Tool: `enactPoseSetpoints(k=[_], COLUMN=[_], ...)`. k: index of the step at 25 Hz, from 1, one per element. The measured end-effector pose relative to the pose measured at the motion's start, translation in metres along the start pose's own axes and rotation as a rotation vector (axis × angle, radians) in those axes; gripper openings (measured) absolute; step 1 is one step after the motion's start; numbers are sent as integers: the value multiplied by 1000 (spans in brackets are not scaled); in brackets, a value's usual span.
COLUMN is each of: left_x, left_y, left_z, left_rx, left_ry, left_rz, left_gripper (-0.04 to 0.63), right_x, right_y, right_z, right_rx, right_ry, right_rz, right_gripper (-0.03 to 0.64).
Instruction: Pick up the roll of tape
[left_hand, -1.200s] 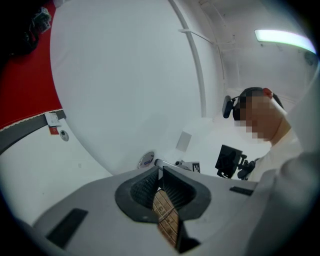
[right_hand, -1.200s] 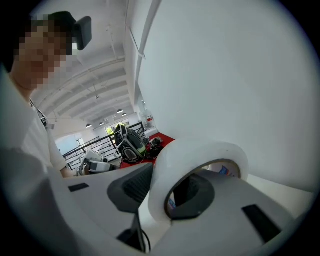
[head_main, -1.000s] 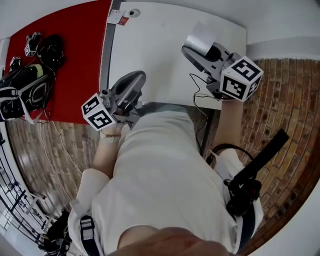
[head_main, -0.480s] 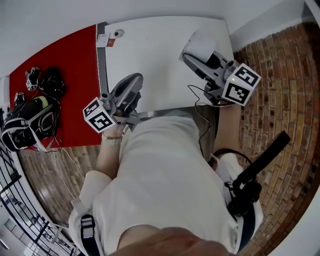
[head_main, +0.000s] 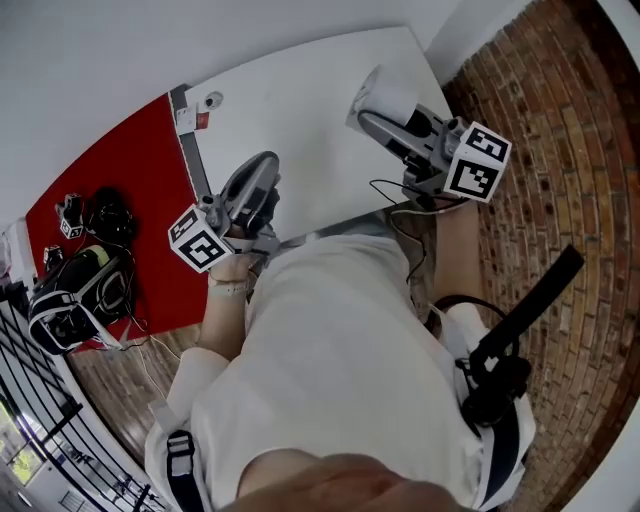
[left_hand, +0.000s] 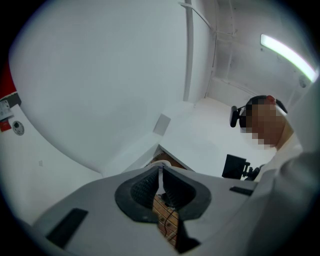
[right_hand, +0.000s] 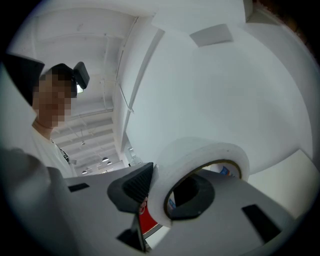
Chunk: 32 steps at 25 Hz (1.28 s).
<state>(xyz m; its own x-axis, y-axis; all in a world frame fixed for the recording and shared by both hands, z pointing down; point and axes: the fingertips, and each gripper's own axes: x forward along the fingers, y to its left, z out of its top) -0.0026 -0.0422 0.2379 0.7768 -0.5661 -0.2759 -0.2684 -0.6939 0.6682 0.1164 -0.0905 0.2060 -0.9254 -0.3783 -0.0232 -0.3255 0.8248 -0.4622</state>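
Brick-patterned floor (head_main: 540, 160) fills the head view from 1 to 4 o'clock. At 12 o'clock is a white tabletop (head_main: 300, 110), with a red tabletop (head_main: 120, 190) beside it at 10 o'clock carrying black bags and gear (head_main: 90, 260).

The right tongs (right_hand: 165, 187), at 1 o'clock, are clamped on the white roll of tape (right_hand: 200, 155). One jaw goes through its core and the other presses its outer wall, and the roll is clear of the tabletop. Blue print inside the core is too small to read.

The left tongs (left_hand: 160, 176), at 11 o'clock, are closed together and empty.

Each carries a cube with black-and-white square markers (head_main: 477, 162). The print on a small red-and-white tag (head_main: 198, 120) at the tabletop's edge is illegible.
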Motion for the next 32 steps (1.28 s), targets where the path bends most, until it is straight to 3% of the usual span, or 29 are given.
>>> enactPoseSetpoints(k=[5, 17, 32], left_x=[13, 81, 111], left_y=[-1, -51, -51], left_z=[4, -22, -42], left_rx=[4, 37, 15], left_ry=[7, 0, 9], left_rz=[-24, -65, -42], left_gripper=[11, 11, 11], right_x=[-14, -109, -151], right_y=[-4, -5, -24], right_z=[7, 40, 32], right_rx=[30, 109, 182], right_ry=[-51, -213, -263], right_rz=[-3, 55, 58], right_gripper=[115, 115, 114])
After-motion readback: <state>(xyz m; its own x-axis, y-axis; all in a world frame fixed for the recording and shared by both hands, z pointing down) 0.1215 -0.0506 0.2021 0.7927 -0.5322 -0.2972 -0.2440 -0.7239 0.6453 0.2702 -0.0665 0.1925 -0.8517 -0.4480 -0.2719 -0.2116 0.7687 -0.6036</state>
